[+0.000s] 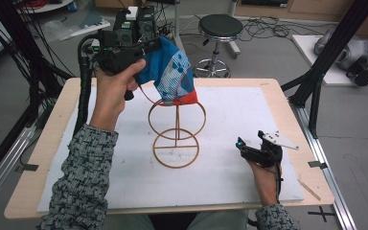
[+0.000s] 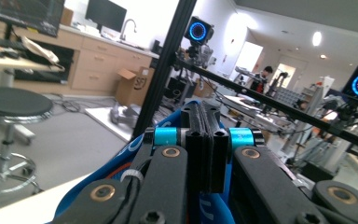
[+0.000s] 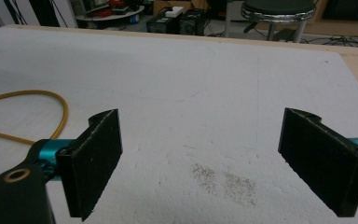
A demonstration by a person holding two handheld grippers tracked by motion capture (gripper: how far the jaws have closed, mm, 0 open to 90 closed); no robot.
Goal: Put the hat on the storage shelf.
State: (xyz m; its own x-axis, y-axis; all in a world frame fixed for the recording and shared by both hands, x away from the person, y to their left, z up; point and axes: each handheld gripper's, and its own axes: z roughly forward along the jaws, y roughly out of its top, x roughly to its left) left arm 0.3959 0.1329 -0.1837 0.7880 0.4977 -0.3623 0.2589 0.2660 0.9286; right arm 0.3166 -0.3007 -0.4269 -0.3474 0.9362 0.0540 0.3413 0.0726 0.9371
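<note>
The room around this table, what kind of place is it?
Probably a robotics lab: black aluminium frame around the table, ring-lit cameras on the rig, loose cables on the floor.

Left tongs (image 1: 146, 48) raised high, jaws pressed together, right tongs (image 1: 249, 149) low, jaws spread wide

Light: ceiling lamps (image 2: 316, 38) are glaring beyond the left gripper (image 2: 204, 140), evenly bright.
Focus: its near jaws are blurring; shadows are staying faint.
</note>
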